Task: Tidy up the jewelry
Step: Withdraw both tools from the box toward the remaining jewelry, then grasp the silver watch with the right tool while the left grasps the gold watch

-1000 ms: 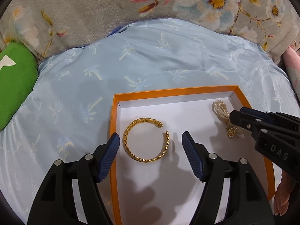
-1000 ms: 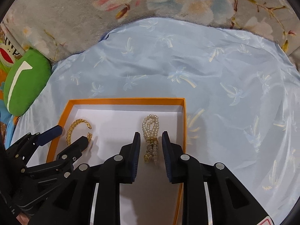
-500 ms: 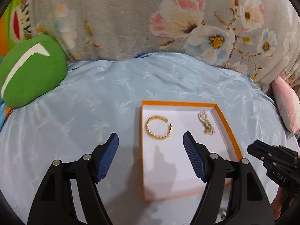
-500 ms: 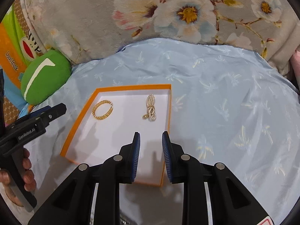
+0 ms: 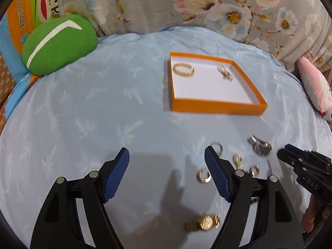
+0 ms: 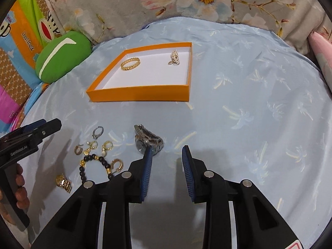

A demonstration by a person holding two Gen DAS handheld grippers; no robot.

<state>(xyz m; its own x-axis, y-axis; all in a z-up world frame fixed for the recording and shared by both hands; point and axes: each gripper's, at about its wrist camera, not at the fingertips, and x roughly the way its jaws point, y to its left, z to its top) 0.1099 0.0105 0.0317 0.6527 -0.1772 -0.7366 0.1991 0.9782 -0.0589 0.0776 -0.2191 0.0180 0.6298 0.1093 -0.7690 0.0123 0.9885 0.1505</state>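
Both the left gripper (image 5: 167, 173) and right gripper (image 6: 167, 171) hover with fingers apart, holding nothing, near what looks like a silver watch (image 6: 148, 138), well short of the tray (image 6: 141, 92).

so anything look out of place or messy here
Nothing looks damaged or spilled. The orange cardboard tray holds only a gold chain bangle and a pearl bracelet; the silver metal watch, gold wristwatch, black bead bracelet and small earrings lie loose on the blue cloth.

Bangle (image 6: 130, 64) left, pearls (image 6: 174, 57) right in tray (image 6: 138, 92); watches (image 6: 147, 139) in front
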